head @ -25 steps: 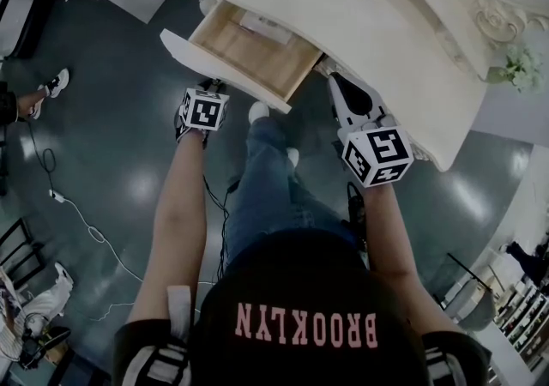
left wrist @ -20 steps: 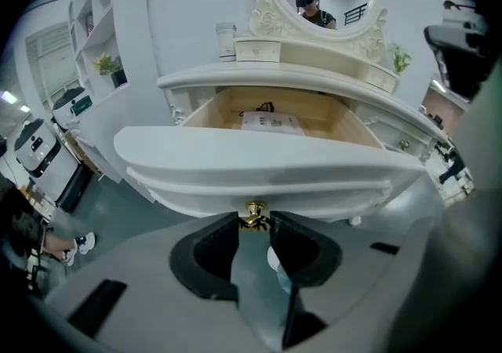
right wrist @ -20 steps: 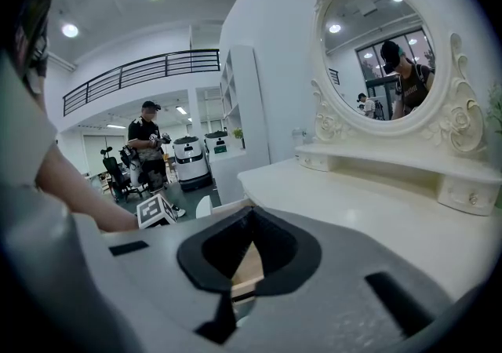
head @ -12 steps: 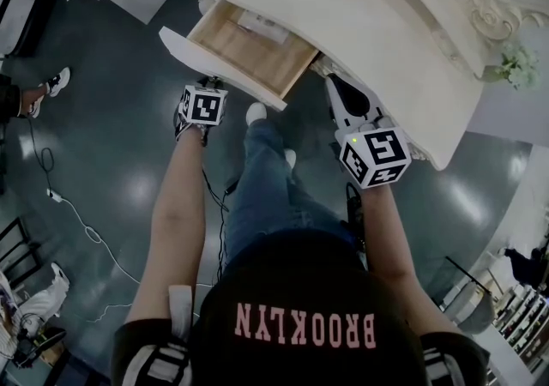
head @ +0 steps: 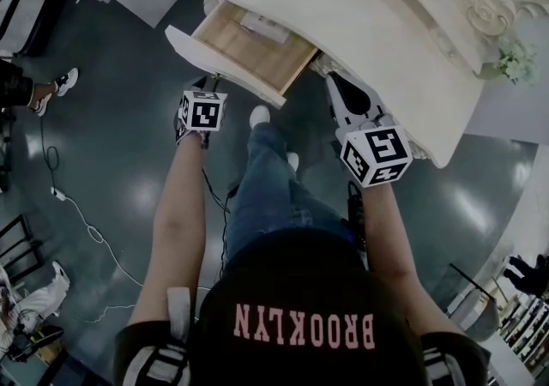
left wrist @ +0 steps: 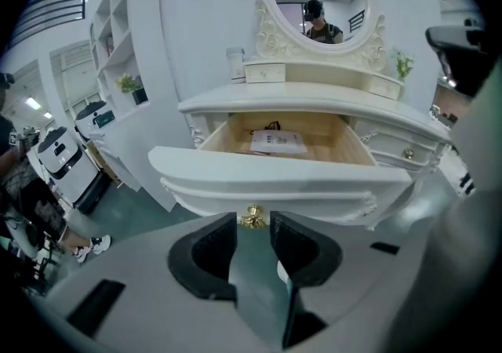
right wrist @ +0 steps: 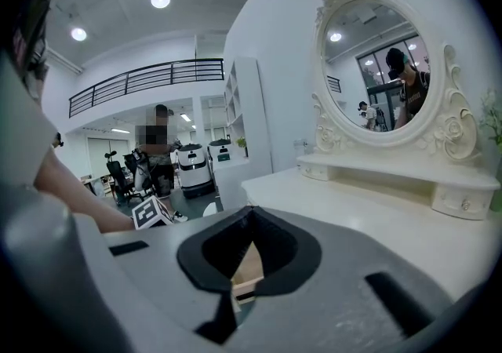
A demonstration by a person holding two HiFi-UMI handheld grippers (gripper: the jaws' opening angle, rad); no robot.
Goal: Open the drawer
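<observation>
Cream desk [head: 369, 24] ahead, its drawer [head: 225, 64] pulled well out, so I judge the opening done: left fingers [left wrist: 210, 253] stand apart and empty just before the gold knob [left wrist: 252, 216], right fingers [right wrist: 274, 253] closed on nothing, next I simply back off

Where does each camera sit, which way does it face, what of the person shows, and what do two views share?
Head view: on the person's head, facing steeply down at the open drawer; cap, forearms and legs show.
Left gripper view: on the left gripper, facing the drawer front and its gold knob; its open jaws show.
Right gripper view: on the right gripper, facing along the tabletop toward the mirror; its shut jaws and a forearm show.
Shared: both gripper views show the mirror.
</observation>
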